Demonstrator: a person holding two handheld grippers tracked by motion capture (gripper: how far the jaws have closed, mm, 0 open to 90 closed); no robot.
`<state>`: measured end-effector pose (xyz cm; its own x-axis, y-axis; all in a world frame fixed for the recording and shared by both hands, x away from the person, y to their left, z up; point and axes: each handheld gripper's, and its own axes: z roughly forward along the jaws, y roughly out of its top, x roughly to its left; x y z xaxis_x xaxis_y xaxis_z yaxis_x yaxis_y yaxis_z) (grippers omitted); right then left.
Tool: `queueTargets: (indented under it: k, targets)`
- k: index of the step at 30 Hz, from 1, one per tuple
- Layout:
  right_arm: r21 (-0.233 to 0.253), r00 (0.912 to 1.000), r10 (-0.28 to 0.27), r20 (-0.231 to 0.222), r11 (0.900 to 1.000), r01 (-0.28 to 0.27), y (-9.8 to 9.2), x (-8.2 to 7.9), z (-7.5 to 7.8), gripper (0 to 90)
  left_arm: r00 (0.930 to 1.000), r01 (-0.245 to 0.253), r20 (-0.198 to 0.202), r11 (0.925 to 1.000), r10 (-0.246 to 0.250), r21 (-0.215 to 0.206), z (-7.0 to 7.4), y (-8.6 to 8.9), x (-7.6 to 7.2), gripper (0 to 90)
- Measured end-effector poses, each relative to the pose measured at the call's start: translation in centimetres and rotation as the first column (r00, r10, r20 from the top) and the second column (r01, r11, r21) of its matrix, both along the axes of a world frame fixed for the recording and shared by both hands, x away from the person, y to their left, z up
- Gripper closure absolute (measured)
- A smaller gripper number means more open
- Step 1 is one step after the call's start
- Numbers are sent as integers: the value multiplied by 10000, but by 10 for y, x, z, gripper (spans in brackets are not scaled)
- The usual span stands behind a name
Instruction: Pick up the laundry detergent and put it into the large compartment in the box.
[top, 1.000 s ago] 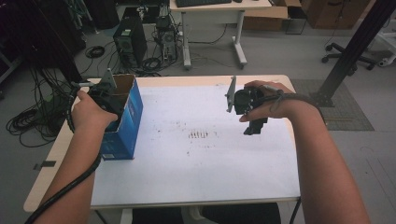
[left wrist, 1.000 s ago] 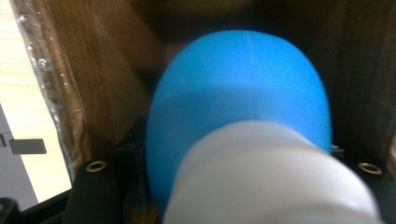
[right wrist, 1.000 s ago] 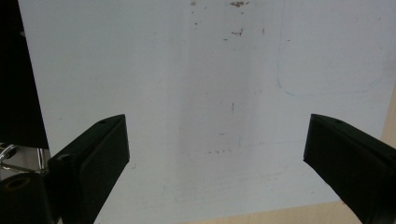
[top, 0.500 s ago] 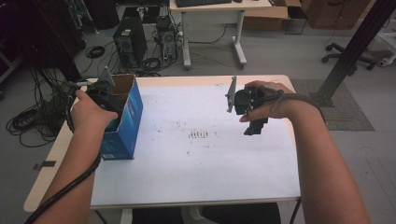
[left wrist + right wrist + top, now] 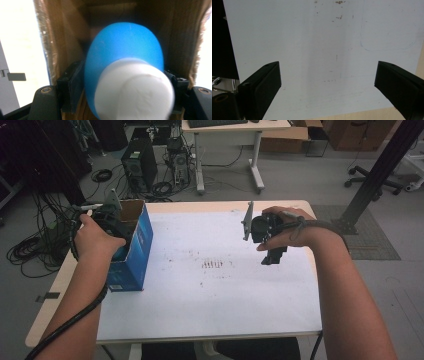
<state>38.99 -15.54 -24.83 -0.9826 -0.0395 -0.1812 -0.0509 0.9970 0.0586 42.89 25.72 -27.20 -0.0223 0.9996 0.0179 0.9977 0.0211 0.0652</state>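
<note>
A blue cardboard box [image 5: 136,251] stands open-topped at the table's left edge. My left gripper [image 5: 109,216] reaches down into its opening. In the left gripper view the brown inner walls of the box [image 5: 62,37] surround a rounded blue object with a white cylindrical end [image 5: 125,75]. The left gripper [image 5: 123,81] is shut on this object, one black pad on each side. My right gripper [image 5: 273,256] hovers over the right part of the white table top [image 5: 215,290], jaws pointing down. In its own view the right gripper [image 5: 327,77] stands open with nothing between the jaws.
Small dark marks [image 5: 214,264] dot the middle of the white sheet. A faint pencilled outline [image 5: 387,37] lies on the sheet ahead of the right gripper. Computer towers [image 5: 136,162] and cables [image 5: 35,247] sit on the floor behind and left. A black post [image 5: 372,175] rises at the right.
</note>
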Motion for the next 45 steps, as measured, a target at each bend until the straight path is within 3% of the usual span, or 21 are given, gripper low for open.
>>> queueTargets:
  k: [21,30,45]
  targets:
    - [11,10000,-23,47,10000,23,-2,-3,2,68,9994,-83,325,9999,80,89,15,0,-5,208]
    - [21,10000,-23,50,10000,23,-1,-3,3,68,9984,-62,571,9997,49,216,25,1,-7,126]
    - [-17,10000,-67,33,10000,67,-2,-4,3,68,9976,439,531,9987,-452,253,35,-4,-7,47]
